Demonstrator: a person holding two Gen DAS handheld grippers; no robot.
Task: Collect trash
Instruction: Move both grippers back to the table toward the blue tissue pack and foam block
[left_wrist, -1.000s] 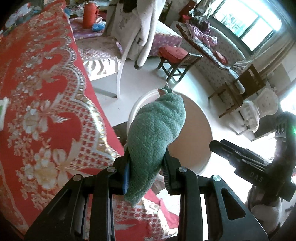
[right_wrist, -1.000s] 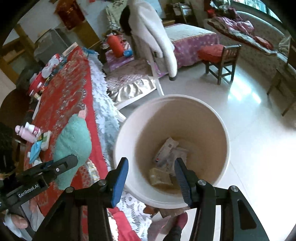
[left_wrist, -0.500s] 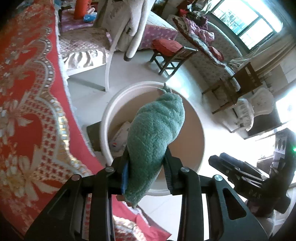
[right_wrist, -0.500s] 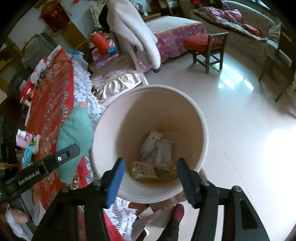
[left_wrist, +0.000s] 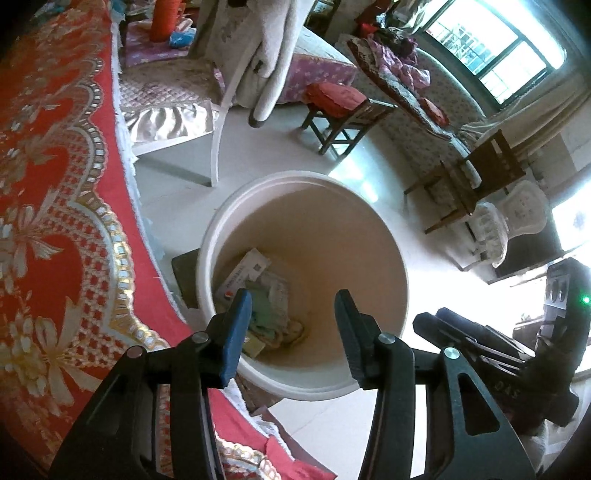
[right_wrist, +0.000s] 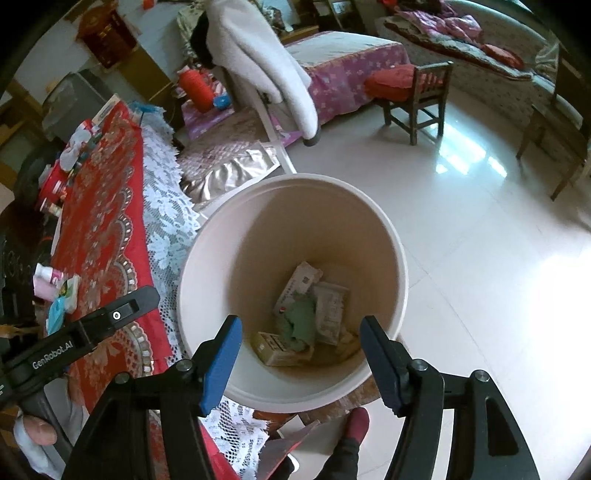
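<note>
Both sets of tongs are hanging over the round cream plastic bucket (right_wrist: 400, 258) on the floor, right beside the tabletop with the red-and-gold embroidered cloth (left_wrist: 55, 221) and white lace edging (right_wrist: 162, 221). The left tongs (left_wrist: 293, 328) are opening with nothing between them, and the right tongs (right_wrist: 301, 354) are sitting apart and empty too. Down in the bucket a crumpled green fuzzy cloth (right_wrist: 297, 325) is lying on top of flat printed cardboard packets (right_wrist: 299, 282) and a small tan carton (right_wrist: 277, 349), so I'd say this drop is done. Still left, by the look of it: the small pink bottle and wrappers (right_wrist: 55, 291) on the tabletop's near edge, plus more clutter at the far end.
</note>
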